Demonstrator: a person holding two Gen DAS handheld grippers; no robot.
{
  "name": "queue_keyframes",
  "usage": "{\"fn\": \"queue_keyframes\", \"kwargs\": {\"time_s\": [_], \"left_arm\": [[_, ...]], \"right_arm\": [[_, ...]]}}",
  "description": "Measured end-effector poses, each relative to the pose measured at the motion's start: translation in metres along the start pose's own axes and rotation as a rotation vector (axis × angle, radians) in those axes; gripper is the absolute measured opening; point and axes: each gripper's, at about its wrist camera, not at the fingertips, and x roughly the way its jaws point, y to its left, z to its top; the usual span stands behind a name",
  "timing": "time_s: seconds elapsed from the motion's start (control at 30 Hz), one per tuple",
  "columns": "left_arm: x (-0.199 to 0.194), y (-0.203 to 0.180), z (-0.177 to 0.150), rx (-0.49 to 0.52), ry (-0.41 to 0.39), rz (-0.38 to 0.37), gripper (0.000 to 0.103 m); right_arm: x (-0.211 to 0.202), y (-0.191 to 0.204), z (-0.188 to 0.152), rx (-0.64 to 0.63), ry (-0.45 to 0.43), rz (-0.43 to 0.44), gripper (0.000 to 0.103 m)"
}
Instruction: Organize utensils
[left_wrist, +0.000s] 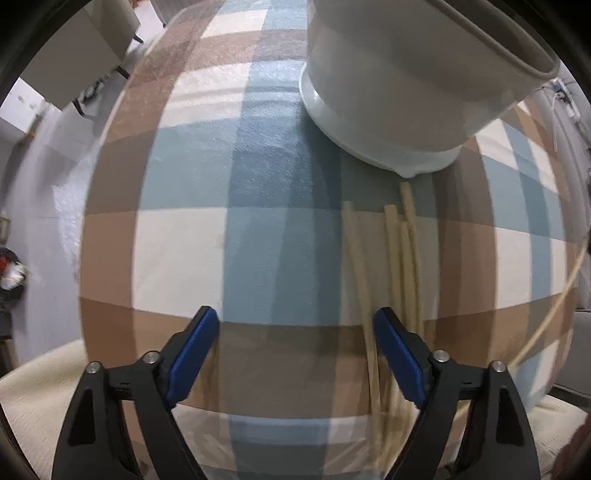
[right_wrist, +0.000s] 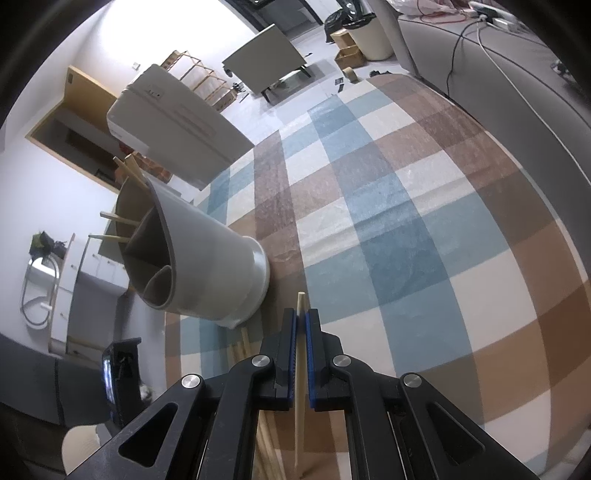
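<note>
- The right claw (right_wrist: 301, 325) was clenched on a single chopstick (right_wrist: 300, 373), pinched between its blue pads; the stick's long axis ran along the claw's own line, its tip poking out ahead of the fingers.
- The grey utensil holder (right_wrist: 207, 254) stood ahead and to the left of that tip in the right wrist view, near it but apart. Its mouth faced left, away from the claw, so the judgement is that the stick would need to be carried over the rim before it could go in.
- Several chopsticks already stood in one compartment of the holder (right_wrist: 122, 221), leaning over the far rim; dividers split the inside into other compartments.
- The left claw (left_wrist: 295, 332) hung released over the checked surface (left_wrist: 184, 240), jaws wide, nothing between them.
- Loose chopsticks (left_wrist: 399, 258) lay flat on the surface, long axes running away from the left claw toward the holder's base (left_wrist: 369, 136). They passed under and just beside its right finger (left_wrist: 395, 354), not centred in the gap.
- The left claw was clearly the nearer to that bundle; a small shift rightward looks needed to straddle one.
- The holder's wall stood close beyond the sticks' far ends and could crowd a grasp made there.
</note>
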Motion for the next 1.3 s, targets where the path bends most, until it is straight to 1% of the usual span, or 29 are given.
{"fn": "queue_keyframes", "kwargs": {"time_s": [0.1,0.17,0.2,0.23,0.27,0.33,0.37,0.4,0.43,0.53,0.63,0.67,0.73,0.87,0.9,0.93,0.97,1.07,1.2,1.23,1.3], "left_arm": [[0.0,-0.006,0.003,0.002,-0.003,0.0,0.077],[-0.002,-0.016,0.005,0.043,-0.022,0.026,0.075],[-0.005,-0.017,0.004,0.051,-0.027,0.026,0.068],[-0.006,-0.021,0.003,0.056,-0.03,0.019,0.059],[-0.007,-0.022,0.003,0.056,-0.028,-0.001,0.054],[-0.008,-0.023,0.0,0.063,-0.034,-0.01,0.041],[-0.008,-0.025,0.0,0.072,-0.041,-0.012,0.037],[-0.01,-0.026,0.0,0.075,-0.05,-0.016,0.023],[-0.011,-0.024,0.002,0.066,-0.067,-0.026,0.004],[-0.01,-0.011,0.005,0.013,-0.08,-0.102,0.001],[-0.015,-0.001,0.002,-0.01,-0.107,-0.14,0.001],[-0.019,0.003,0.001,-0.014,-0.124,-0.162,0.001],[-0.031,0.006,-0.002,-0.016,-0.178,-0.186,0.001],[-0.078,0.015,-0.021,-0.048,-0.337,-0.263,0.001],[-0.085,0.022,-0.021,-0.051,-0.374,-0.278,0.001],[-0.088,0.031,-0.017,-0.054,-0.399,-0.286,0.001],[-0.098,0.035,-0.023,-0.056,-0.434,-0.296,0.001],[-0.113,0.034,-0.032,-0.045,-0.482,-0.308,0.0],[-0.122,0.025,-0.043,-0.017,-0.484,-0.301,0.0],[-0.123,0.018,-0.045,-0.012,-0.484,-0.296,0.0],[-0.126,0.018,-0.046,-0.002,-0.477,-0.284,0.0]], "right_arm": [[0.0,0.001,-0.001,-0.007,0.0,-0.003,0.004],[-0.001,0.0,-0.001,-0.008,-0.004,0.001,0.004],[-0.001,0.0,-0.001,-0.01,-0.006,0.004,0.004],[-0.002,0.0,-0.001,-0.012,-0.008,0.005,0.004],[-0.003,0.001,0.0,-0.015,-0.011,0.004,0.004],[-0.005,0.002,0.0,-0.02,-0.015,0.005,0.004],[-0.006,0.003,0.0,-0.023,-0.017,0.004,0.004],[-0.007,0.004,0.0,-0.028,-0.02,0.005,0.004],[-0.008,0.005,0.001,-0.031,-0.023,0.005,0.004],[-0.013,0.011,-0.001,-0.051,-0.038,0.006,0.004],[-0.021,0.019,-0.005,-0.083,-0.059,0.001,0.004],[-0.025,0.023,-0.007,-0.097,-0.068,0.002,0.004],[-0.03,0.03,-0.013,-0.128,-0.084,-0.001,0.004],[-0.04,0.043,-0.025,-0.179,-0.114,-0.012,0.004],[-0.043,0.047,-0.029,-0.195,-0.123,-0.016,0.004],[-0.045,0.051,-0.032,-0.208,-0.129,-0.019,0.004],[-0.046,0.054,-0.034,-0.219,-0.135,-0.022,0.004],[-0.051,0.069,-0.045,-0.283,-0.147,-0.012,0.004],[-0.056,0.081,-0.058,-0.335,-0.162,-0.019,0.004],[-0.057,0.082,-0.06,-0.332,-0.167,-0.02,0.004],[-0.06,0.081,-0.064,-0.317,-0.175,-0.012,0.004]]}}
